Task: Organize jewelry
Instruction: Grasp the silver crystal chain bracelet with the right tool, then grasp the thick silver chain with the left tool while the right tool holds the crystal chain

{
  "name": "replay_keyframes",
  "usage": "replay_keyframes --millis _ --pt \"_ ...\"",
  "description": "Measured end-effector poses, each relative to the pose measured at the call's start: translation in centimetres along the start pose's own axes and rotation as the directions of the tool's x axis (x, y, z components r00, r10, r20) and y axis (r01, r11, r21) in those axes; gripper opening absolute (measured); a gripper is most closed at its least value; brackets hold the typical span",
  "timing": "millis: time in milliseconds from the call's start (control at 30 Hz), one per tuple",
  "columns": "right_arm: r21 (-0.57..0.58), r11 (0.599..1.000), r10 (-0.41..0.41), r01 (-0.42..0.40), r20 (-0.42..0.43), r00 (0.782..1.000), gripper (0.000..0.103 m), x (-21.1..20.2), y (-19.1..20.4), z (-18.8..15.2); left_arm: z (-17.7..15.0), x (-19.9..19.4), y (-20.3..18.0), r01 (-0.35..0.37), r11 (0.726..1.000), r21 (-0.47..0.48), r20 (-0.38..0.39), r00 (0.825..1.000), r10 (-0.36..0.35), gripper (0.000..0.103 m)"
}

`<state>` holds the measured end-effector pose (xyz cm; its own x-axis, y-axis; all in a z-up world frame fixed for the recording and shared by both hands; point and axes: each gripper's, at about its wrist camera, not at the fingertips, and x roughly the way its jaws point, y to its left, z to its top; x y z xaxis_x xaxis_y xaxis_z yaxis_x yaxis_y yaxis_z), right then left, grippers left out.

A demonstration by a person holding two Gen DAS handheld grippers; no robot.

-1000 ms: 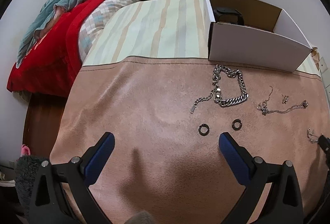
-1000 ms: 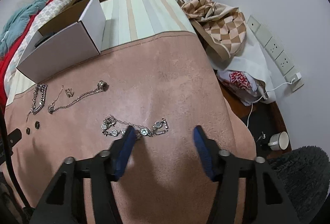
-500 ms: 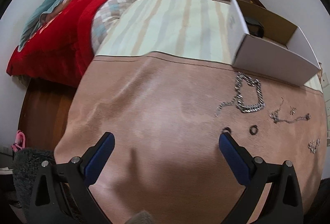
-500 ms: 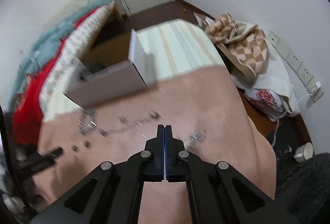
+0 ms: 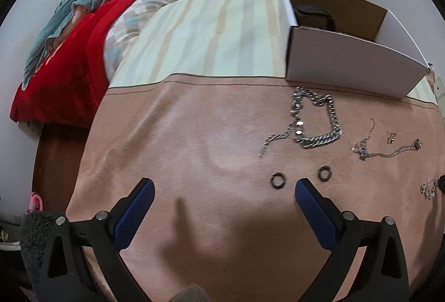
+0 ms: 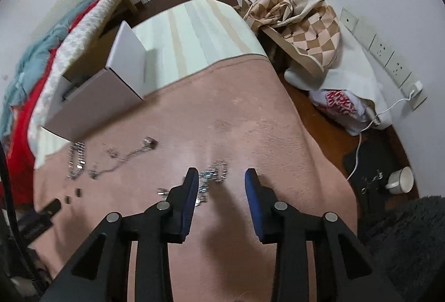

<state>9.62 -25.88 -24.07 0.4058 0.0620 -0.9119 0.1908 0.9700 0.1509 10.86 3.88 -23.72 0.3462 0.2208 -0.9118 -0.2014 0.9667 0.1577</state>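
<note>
The pink blanket [image 5: 194, 135] covers the work surface. The open cardboard box [image 5: 347, 65] stands at its far edge, at 1 o'clock in the left wrist view and 10 o'clock in the right wrist view.

All loose jewelry lies on the blanket, none in the box as far as can be seen. The heavy chain [image 5: 314, 121] lies just in front of the box. The thin necklace [image 5: 386, 149] lies at 3 o'clock from it. Two dark rings [image 5: 278, 180] lie near the left gripper [image 5: 222, 190], at 1 o'clock from its midpoint.

The charm bracelet [image 6: 214, 177] lies directly at the right gripper [image 6: 222, 177], partly between the fingertips, partly hidden behind the left-hand finger. Its long axis runs roughly 8 to 2 o'clock, across the gap. The right gripper is the nearer one; judged from this, the bracelet is its next pick.

Both grippers stand open and empty; the left is spread wider.

Change: half a second ago the right gripper's jaws were fully together; they are now parted. The left view has swung back toward the box.
</note>
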Motion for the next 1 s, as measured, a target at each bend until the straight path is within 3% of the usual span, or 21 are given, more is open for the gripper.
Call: replay_keyframes --millis 233,300,333,567,767,933,1000 --pt "-0.14 0.983 -0.116 0.122 0.049 0.992 0.033 1.0 2.5 -0.5 0.6 -0.2 -0.6 -0.008 1.0 0.003 0.01 1.0 0.008 0.103" --pt "-0.137 0.986 -0.093 0.099 0.055 0.994 0.009 1.0 2.6 -0.4 0.7 0.0 -0.5 -0.003 1.0 0.0 0.001 1.0 0.003 0.103" --pt "-0.125 0.989 -0.075 0.081 0.053 0.996 0.007 0.9 2.3 -0.4 0.7 0.1 -0.4 -0.003 1.0 -0.001 -0.002 1.0 0.003 0.103" --pt "-0.023 0.998 0.065 -0.062 0.124 0.99 0.006 -2.8 1.7 0.8 1.4 1.0 1.3 0.03 0.998 -0.05 -0.042 0.999 -0.032 0.103" --pt "-0.062 0.989 0.144 -0.135 0.185 0.972 0.006 -5.8 4.3 2.6 4.1 3.0 2.3 0.172 0.977 -0.126 -0.095 0.978 -0.184 0.102" --pt "-0.058 0.989 0.146 -0.139 0.17 0.975 0.006 -3.9 5.8 3.6 6.6 4.1 0.0 0.204 0.978 -0.036 -0.094 0.974 -0.206 0.102" --pt "-0.056 0.989 0.143 -0.136 0.16 0.977 0.006 -3.0 6.0 3.7 7.1 4.6 -1.1 0.211 0.978 0.007 -0.096 0.973 -0.209 0.097"
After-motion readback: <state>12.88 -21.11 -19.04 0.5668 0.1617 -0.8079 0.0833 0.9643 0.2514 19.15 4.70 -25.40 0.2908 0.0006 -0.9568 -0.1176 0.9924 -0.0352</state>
